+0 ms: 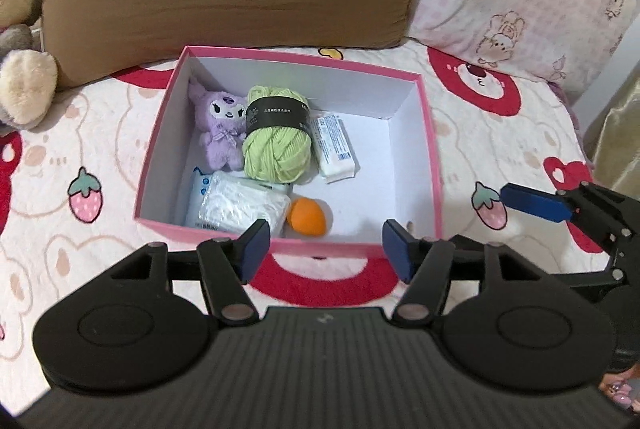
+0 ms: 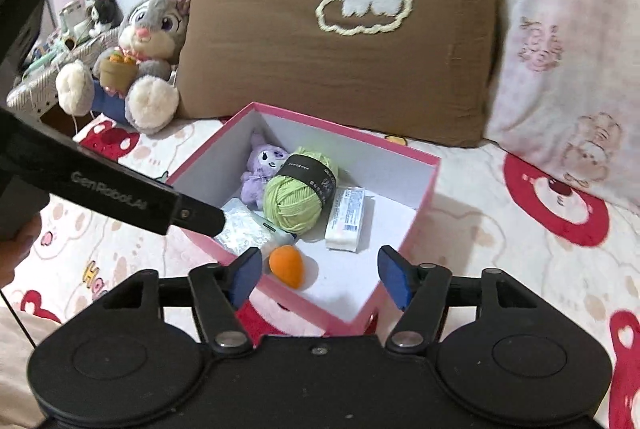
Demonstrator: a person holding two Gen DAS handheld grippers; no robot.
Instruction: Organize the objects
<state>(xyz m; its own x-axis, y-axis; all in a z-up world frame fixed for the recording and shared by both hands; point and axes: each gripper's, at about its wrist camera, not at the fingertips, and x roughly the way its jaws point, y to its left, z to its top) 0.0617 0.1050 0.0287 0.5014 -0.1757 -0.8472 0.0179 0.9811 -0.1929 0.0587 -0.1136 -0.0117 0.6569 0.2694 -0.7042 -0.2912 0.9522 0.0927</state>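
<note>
A pink box [image 1: 434, 165] with white inner walls is seen lying open on the bed sheet [image 1: 100, 133], just ahead of both grippers. At its near edge an orange egg-shaped sponge [image 1: 307, 216] is laid on the bare floor, touching a white plastic pack [image 1: 236, 205] to its left. Behind these a green yarn ball [image 1: 278, 145] with a black band is set; it rests against the pack. A purple plush [image 1: 220, 125] is tucked into the far left corner beside the yarn, and a white wrapped bar [image 1: 334, 151] is laid just right of the yarn. The right part of the box floor is left bare.

The left gripper [image 1: 324, 249] is held above the near wall of the box with its blue pads spread apart; nothing is pinched between them and nothing is touched. The right gripper [image 2: 320, 275] is held over the near corner of the box, its pads likewise spread and empty. In the left wrist view one blue finger of the right gripper is seen to the right, outside the box.

Beyond the box a brown pillow [image 2: 340, 69] with a stitched cloud is propped upright, with a pink patterned pillow [image 2: 568, 69] to its right. A grey bunny plush [image 2: 148, 41] is seated to the left of the brown pillow. The box opening is not blocked by anything.
</note>
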